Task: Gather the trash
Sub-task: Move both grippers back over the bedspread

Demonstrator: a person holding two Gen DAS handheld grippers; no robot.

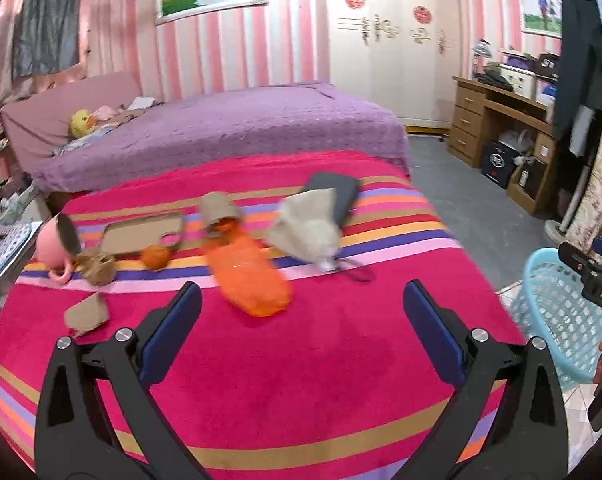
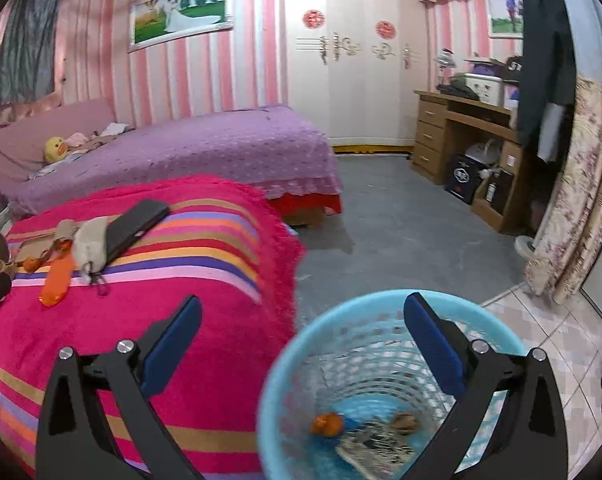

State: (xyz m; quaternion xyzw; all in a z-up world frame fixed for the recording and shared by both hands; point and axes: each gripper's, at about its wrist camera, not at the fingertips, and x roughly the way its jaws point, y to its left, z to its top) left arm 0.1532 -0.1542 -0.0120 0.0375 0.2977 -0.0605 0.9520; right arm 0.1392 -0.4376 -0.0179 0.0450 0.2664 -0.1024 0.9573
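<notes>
The left claw [image 1: 301,304] hangs released and empty above the striped blanket [image 1: 301,380] on the worktop. Ahead of it lie an orange wrapper [image 1: 249,276], a cardboard tube [image 1: 219,208] touching its far end, a beige pouch [image 1: 305,228], a small orange peel [image 1: 155,257], a flat cardboard piece [image 1: 141,234], a cardboard scrap [image 1: 87,314] and a pink mug [image 1: 57,246] on its side. The right claw [image 2: 301,312], also spread wide and empty, hovers over the blue basket [image 2: 285,364] beside the worktop; an orange scrap [image 2: 327,424] and paper [image 2: 375,446] lie inside.
</notes>
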